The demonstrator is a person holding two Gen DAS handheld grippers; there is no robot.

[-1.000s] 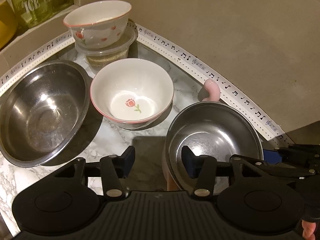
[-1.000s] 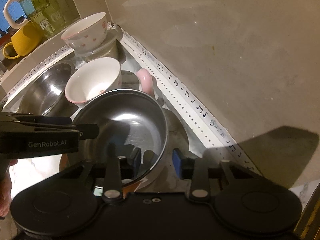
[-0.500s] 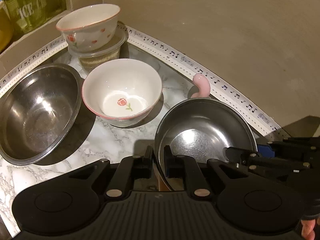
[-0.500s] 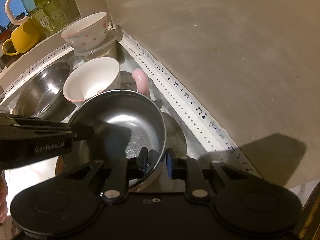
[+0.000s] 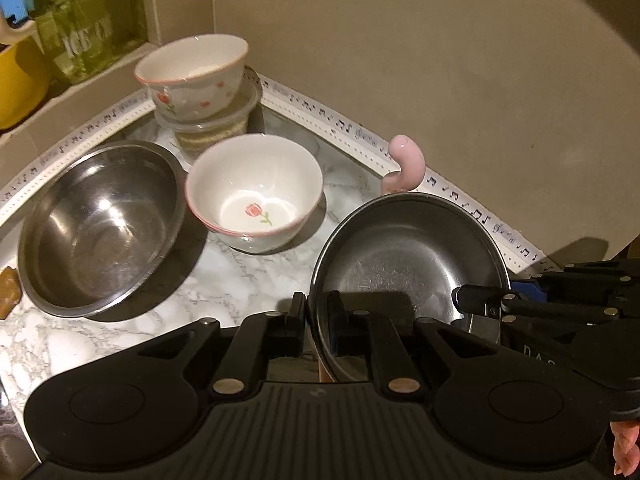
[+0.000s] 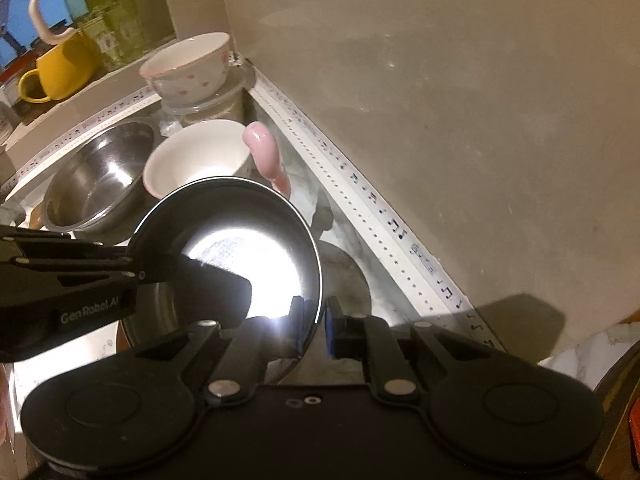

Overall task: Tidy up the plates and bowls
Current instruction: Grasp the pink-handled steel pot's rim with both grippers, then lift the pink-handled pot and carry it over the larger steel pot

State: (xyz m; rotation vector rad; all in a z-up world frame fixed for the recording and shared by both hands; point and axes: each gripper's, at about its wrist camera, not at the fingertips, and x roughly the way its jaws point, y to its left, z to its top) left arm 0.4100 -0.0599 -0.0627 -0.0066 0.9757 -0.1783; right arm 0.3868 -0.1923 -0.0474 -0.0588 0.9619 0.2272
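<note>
Both claws pinch the steel pan (image 5: 404, 252), left claw (image 5: 314, 320) on its near-left rim, right claw (image 6: 312, 330) opposite, the big steel bowl (image 5: 100, 224) lying leftward.

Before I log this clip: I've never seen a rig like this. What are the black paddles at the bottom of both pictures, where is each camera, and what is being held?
There is no robot. A person holds a black two-finger gripper in each hand, and each carries a fisheye camera looking along its fingers, so each picture shows its own gripper at the bottom. The left gripper and the right gripper each pinch the rim of the same shiny steel bowl, on opposite sides. On the marble-patterned counter sit a larger steel bowl and a white bowl with a pink rim and a tulip inside. Behind them, a matching flowered bowl rests on a clear lidded container. A pink curved handle rises behind the held bowl; what it belongs to is hidden.
</note>
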